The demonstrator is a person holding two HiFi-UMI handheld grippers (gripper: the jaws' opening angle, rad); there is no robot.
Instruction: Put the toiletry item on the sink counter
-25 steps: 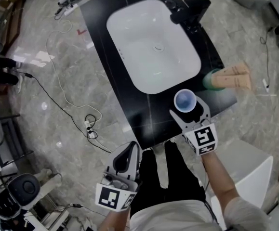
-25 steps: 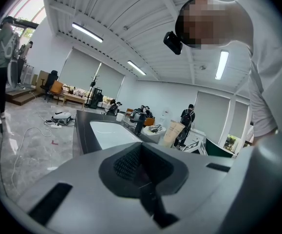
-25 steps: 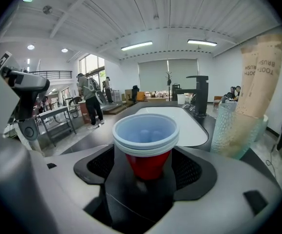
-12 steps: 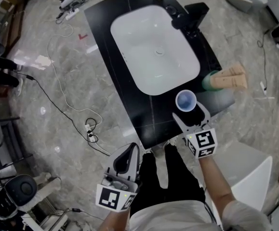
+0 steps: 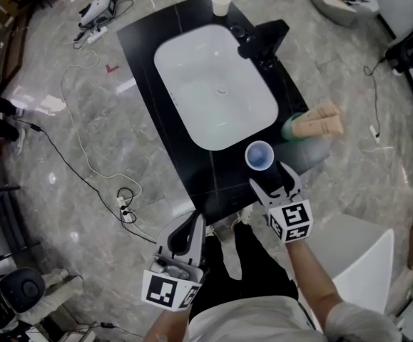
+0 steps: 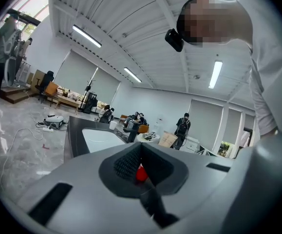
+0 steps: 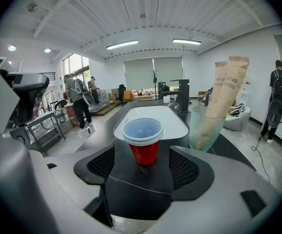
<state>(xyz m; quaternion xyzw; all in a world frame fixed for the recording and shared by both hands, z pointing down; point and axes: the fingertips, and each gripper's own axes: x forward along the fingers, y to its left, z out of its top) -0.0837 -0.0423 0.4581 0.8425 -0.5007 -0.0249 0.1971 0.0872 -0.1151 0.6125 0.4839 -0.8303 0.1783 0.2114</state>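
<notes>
Looking along my right gripper point(image 5: 271, 177), I see fingers spread wide, gripping nothing. The red cup point(image 5: 259, 155) stands upright on the table point(image 5: 192, 155) just ahead of them, beside the sink point(image 5: 213, 84). My left gripper point(image 5: 190, 226), fingers clenched empty, hangs well back.

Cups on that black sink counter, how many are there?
3: a red cup by the front edge, before the right gripper; a greenish tumbler holding packets at the right edge; a small pale cup at the far end. The red one may be nested.
</notes>
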